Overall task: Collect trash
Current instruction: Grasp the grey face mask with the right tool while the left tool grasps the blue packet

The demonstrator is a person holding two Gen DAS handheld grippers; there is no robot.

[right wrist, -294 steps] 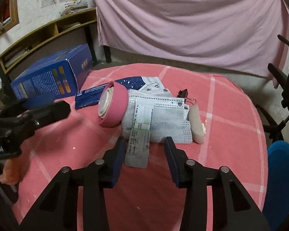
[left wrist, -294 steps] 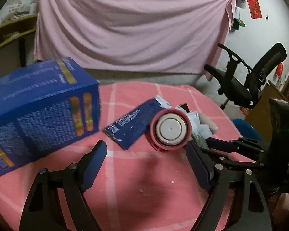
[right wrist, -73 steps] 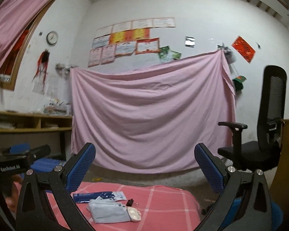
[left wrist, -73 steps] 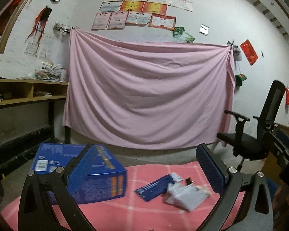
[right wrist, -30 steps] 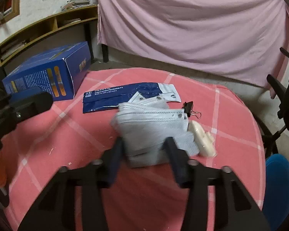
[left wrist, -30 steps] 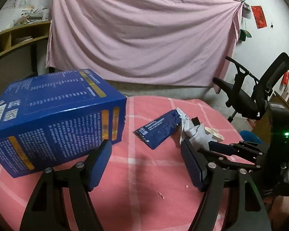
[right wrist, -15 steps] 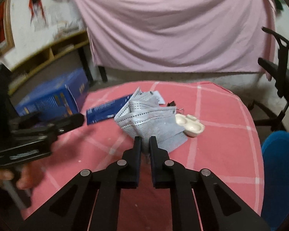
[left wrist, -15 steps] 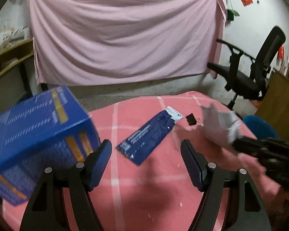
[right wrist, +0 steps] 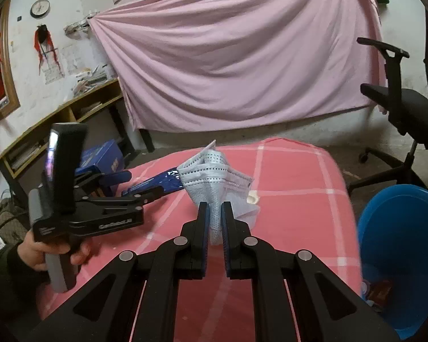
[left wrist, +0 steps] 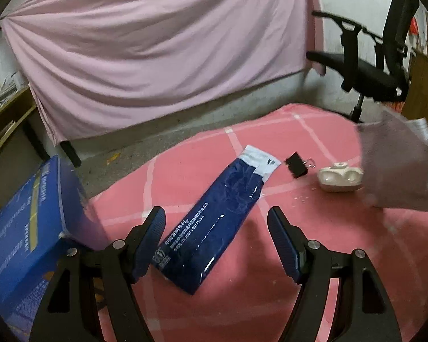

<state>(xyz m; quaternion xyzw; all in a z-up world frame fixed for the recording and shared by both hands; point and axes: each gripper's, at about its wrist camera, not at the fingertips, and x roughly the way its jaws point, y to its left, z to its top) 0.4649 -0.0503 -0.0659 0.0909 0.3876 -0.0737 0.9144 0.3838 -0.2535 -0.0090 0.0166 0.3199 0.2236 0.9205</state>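
Carrying step of the collection in hand: right tongs (right wrist: 214, 222) pressed together on a bundle of grey face masks (right wrist: 216, 176), lifted clear of the pink checked tabletop (right wrist: 294, 176) and hanging from the pads in the right wrist view; same bundle seen blurred at the right edge of the left wrist view (left wrist: 396, 165). Blue bin (right wrist: 399, 245) low at the right of the tabletop, some scraps already visible inside, probably the goal of this load. Next move, by judgement: swing of the masks to the right, over the bin rim, then release only when the whole bundle hangs above the opening, because the loose layers can catch on the rim or slip apart. Left tongs (left wrist: 216, 228) spread and empty, hovering above the dark blue wrapper (left wrist: 214, 225), which lies flat between the two fingers but untouched; likely the next piece to take, needing a low approach since it lies thin on the cloth. Left also on the tabletop: black binder clip (left wrist: 296, 165), cream earbud case (left wrist: 339, 176), and blue carton (left wrist: 22, 233) at the left edge. Compared with one second ago: masks then resting on the tabletop between half-open right tongs, now pinched and raised; left tongs now turned toward the wrapper.
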